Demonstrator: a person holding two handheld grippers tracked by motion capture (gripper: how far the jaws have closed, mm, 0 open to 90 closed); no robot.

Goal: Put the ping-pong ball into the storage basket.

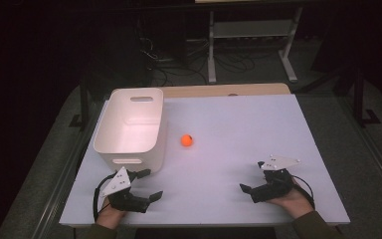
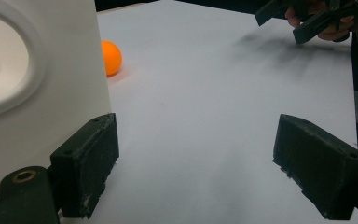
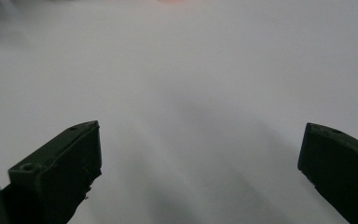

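The orange ball (image 1: 187,140) lies on the white table (image 1: 238,129) just beside the white bin (image 1: 129,127) (on its right). The left gripper (image 1: 148,184) rests in front of the bin, jaws wide and empty; the right gripper (image 1: 252,177), well apart from the bin, gapes wide too, holding nothing.

Both hands hold the left gripper (image 1: 150,184) and right gripper (image 1: 251,176) low, jaws spread wide, empty.

Table (image 1: 238,114): white top, wooden strip along far edge.
Bin (image 1: 110,133): white, left side, empty.
Ball (image 1: 187,140): orange, just right of bin.
Left gripper (image 1: 148,184): near edge, jaws apart.
Right gripper (image 1: 251,176): near edge, jaws apart.
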